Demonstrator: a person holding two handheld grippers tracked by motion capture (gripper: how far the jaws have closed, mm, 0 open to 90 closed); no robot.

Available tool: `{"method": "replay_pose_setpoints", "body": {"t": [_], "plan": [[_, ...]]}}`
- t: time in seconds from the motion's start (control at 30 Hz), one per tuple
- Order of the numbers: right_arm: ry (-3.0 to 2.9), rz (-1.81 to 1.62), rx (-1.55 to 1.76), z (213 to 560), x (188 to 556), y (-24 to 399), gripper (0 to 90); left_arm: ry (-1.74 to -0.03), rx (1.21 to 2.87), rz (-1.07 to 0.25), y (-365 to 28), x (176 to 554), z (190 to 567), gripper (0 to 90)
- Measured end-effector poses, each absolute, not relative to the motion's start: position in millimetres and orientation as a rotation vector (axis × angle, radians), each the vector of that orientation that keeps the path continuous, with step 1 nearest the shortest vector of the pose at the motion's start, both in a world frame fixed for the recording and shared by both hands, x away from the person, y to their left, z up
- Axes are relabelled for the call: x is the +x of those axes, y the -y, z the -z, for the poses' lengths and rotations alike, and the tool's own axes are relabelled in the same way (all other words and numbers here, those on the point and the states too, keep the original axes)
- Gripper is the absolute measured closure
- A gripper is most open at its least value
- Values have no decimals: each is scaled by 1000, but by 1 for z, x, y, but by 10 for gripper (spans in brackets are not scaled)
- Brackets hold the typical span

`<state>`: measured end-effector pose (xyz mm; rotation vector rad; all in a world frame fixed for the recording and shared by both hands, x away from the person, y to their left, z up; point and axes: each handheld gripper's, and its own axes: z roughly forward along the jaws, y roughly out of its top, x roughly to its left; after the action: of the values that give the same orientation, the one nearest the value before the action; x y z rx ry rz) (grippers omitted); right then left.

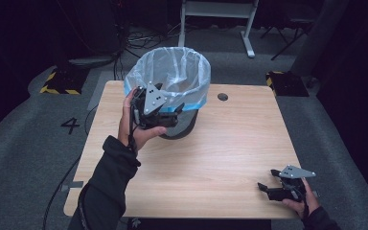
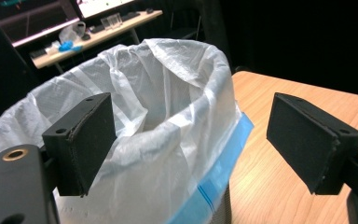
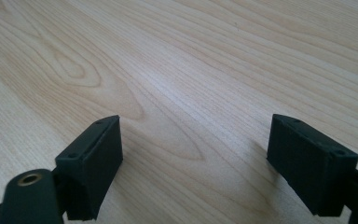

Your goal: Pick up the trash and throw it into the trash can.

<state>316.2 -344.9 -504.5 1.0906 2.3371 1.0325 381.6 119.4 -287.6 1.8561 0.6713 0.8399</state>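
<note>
A dark bin lined with a white plastic bag (image 1: 172, 72) that has a blue band stands at the far middle of the wooden table (image 1: 230, 139). My left gripper (image 1: 179, 108) is held at the bin's near rim, pointing right along it. In the left gripper view the bag (image 2: 168, 102) bulges just ahead of the left gripper (image 2: 186, 140); its jaws stand wide and the pads press on nothing. My right gripper (image 1: 267, 179) hovers low over the table's near right corner, open. The right gripper (image 3: 193, 158) has only bare table (image 3: 191, 56) between its jaws.
A round cable hole (image 1: 223, 97) sits in the table right of the bin. A white desk frame (image 1: 218, 19) stands behind the table. Yellow-black striped blocks (image 1: 57, 81) lie on the grey floor, where a "4" (image 1: 70, 125) is marked.
</note>
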Motion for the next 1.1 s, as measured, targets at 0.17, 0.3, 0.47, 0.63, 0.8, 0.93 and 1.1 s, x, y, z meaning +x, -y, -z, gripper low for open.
{"method": "replay_pose_setpoints", "body": {"t": [0.17,0.3,0.47,0.63,0.8,0.93,1.1], "plan": [[-2337,-1032,1091,504,316,345,181,-652,1865,-863,-123,368,294,158],[-2337,-1033,1092,504,316,345,181,-639,1865,-873,-128,357,298,157],[-2337,-1033,1091,504,316,345,181,-621,1924,-858,-132,344,310,157],[-2341,-1030,1089,504,316,345,181,-630,1989,-845,-134,335,336,157],[-2340,-1030,1086,504,316,346,180,-640,2097,-800,-134,334,367,158],[-2337,-1026,1081,504,315,345,180,-671,2187,-742,-134,334,404,159],[-2341,-1025,1082,504,315,346,180,-729,2255,-641,-138,334,443,160]]}}
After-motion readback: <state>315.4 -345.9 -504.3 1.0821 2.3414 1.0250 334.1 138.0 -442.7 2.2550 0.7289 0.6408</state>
